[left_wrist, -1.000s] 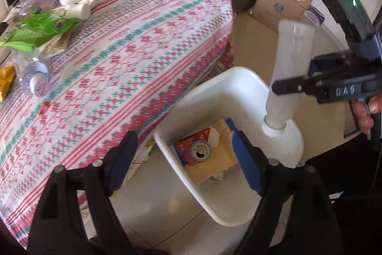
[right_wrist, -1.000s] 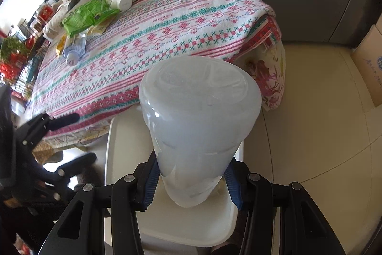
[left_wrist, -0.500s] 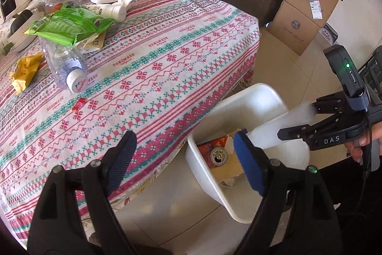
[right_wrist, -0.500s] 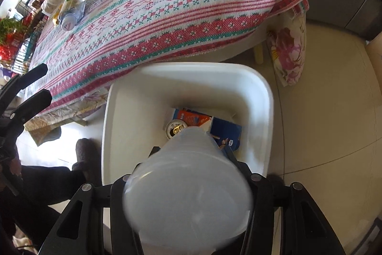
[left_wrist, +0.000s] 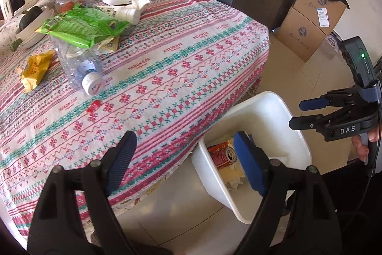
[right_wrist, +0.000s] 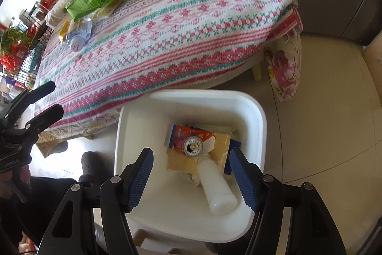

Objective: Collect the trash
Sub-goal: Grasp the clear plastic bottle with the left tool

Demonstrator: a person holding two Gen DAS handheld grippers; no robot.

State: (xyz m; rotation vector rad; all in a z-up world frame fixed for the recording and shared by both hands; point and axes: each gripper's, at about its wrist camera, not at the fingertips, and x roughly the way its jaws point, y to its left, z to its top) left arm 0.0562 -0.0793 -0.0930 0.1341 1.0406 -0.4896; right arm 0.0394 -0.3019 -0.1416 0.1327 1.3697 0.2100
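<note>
My right gripper [right_wrist: 191, 176] gapes empty over the bin [right_wrist: 259, 116]; the white bottle [right_wrist: 216, 185] lies inside, neck toward the can [right_wrist: 193, 147]. My left gripper [left_wrist: 183, 159] hangs open. Tablecloth [left_wrist: 167, 78] reads "HANDMADE".

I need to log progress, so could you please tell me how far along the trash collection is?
Done: the white bottle lies in the bin with a can and cartons. In hand: nothing; the right gripper is open above the bin and the left gripper is open too. Left on the table: a clear bottle, green bag, yellow wrapper and a white tube.
</note>
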